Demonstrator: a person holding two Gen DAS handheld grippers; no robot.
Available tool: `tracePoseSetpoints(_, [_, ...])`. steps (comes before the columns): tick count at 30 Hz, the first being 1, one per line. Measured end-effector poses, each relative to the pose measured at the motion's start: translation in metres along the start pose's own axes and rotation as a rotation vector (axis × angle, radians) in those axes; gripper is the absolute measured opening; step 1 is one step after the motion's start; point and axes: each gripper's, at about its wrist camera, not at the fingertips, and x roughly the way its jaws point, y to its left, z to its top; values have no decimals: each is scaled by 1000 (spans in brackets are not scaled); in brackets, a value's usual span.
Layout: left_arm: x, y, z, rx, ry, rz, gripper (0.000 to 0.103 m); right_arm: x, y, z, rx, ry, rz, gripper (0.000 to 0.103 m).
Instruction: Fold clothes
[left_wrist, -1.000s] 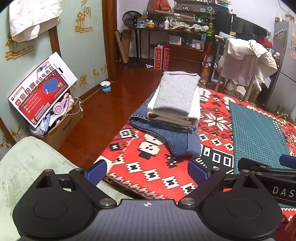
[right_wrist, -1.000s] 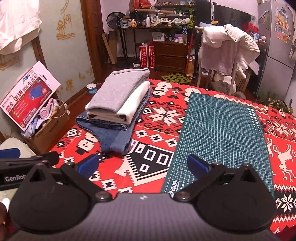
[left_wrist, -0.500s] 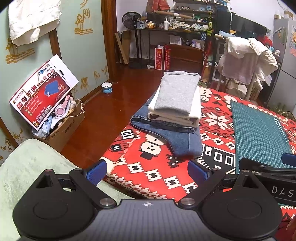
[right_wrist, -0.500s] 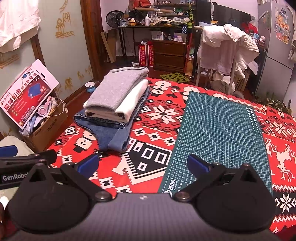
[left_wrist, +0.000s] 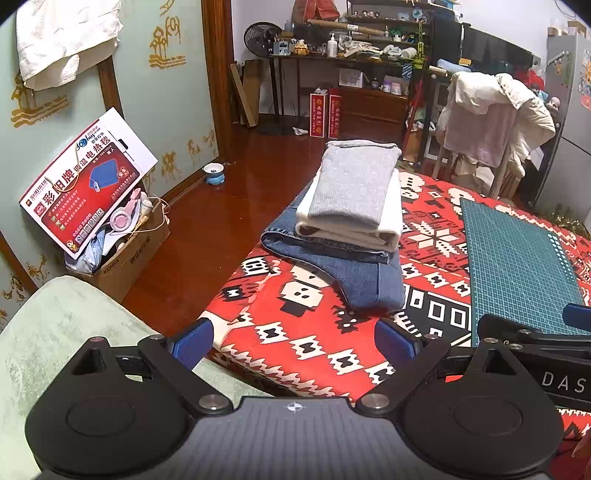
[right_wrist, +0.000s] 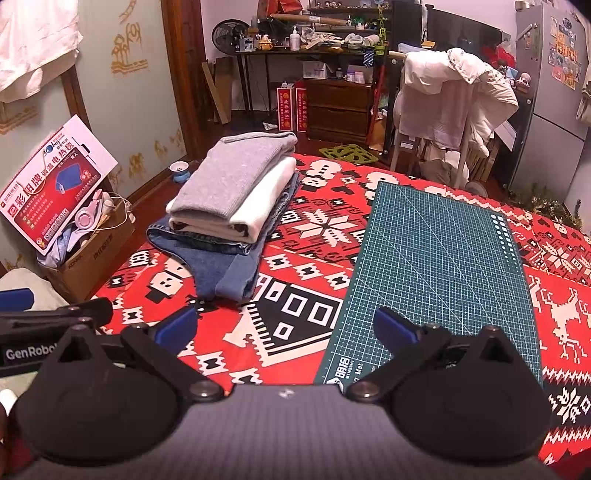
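A: Where were the clothes?
B: Stacked at the left edge of the worktop (right_wrist: 295, 354), on its red patterned cloth (right_wrist: 314, 229). Jeans (right_wrist: 221, 273) lay at the bottom, a cream garment (right_wrist: 266, 206) on them, and a grey sweater (right_wrist: 236, 177) on top, all folded.

A: And the mat?
B: The green mat (right_wrist: 443, 258) lay flat to the right of the stack, apart from it and bare.

A: What about the tongs?
B: The left tongs (left_wrist: 293, 341) stood wide open over the near left corner of the cloth, gripping nothing. The right tongs (right_wrist: 284, 326) were just as wide open and empty, over the near edge where cloth and mat meet. Neither touched the stack.

A: Anything beside the worktop?
B: A cardboard box (left_wrist: 125, 254) stood on the floor by the wall.
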Motion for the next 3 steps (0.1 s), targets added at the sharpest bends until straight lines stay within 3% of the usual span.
tracePoseSetpoints(3, [0, 0, 0, -1, 0, -2, 94, 0, 0, 0, -1, 2, -2, 103])
